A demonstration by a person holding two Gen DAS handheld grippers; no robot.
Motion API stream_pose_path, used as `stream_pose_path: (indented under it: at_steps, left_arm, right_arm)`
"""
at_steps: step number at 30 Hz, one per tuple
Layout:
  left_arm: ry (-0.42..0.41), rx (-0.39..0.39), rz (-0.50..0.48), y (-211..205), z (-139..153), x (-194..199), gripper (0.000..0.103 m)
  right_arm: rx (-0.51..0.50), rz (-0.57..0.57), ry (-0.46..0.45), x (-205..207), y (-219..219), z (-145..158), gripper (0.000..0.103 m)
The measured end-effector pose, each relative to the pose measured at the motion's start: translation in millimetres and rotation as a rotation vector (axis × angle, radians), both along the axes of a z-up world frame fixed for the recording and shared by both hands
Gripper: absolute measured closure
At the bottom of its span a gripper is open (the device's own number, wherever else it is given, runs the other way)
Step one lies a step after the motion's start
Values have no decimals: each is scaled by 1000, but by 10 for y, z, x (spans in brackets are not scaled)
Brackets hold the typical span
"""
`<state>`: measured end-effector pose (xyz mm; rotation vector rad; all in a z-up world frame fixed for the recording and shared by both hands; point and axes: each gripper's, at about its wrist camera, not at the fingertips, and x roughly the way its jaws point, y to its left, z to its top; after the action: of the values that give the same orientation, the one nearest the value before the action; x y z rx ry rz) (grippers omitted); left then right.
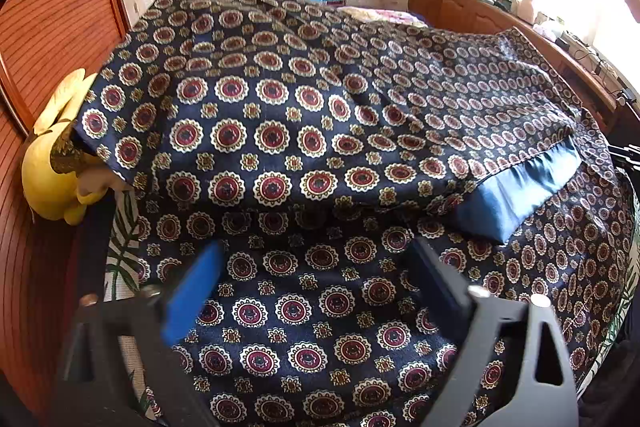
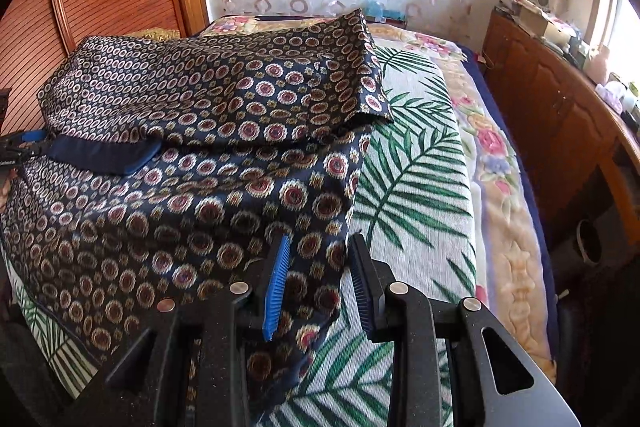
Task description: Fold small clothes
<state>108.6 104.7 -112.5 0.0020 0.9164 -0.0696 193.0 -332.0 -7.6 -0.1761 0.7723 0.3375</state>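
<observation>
Four fingers [image 1: 200, 291], one patterned garment [image 1: 280, 131]

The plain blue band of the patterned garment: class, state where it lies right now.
In the left wrist view the blue band lies right of centre, edging the garment's folded-over layer, beyond the open left gripper.

One patterned garment [image 1: 280, 131], one yellow plush toy [image 1: 52, 163], two grippers [image 2: 320, 283].
</observation>
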Motion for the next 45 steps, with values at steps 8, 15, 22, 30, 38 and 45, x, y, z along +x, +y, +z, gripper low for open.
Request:
stream_pose_path:
  at_steps: [8, 15, 22, 30, 38, 45]
  left_arm:
    - [7, 4, 4, -3, -11, 10, 0]
    - [7, 3, 4, 5, -14, 5, 0]
    - [6, 2, 4, 6, -14, 4, 0]
    - [5, 1, 3, 9, -15, -1, 0]
    - [-1, 5, 17, 9, -12, -15, 0]
    - [-138, -51, 74, 201, 312, -263, 3]
  right_arm:
    - [-6, 47, 1, -234, -80, 3, 100]
    - [-5, 5, -11, -422, -244, 75, 100]
    - [53, -17, -72, -174, -93, 197, 63]
    - [37, -45, -71, 487, 176, 196, 63]
    - [-32, -116, -14, 1055, 300, 81, 73]
    - [73, -4, -64, 1007, 408, 271, 100]
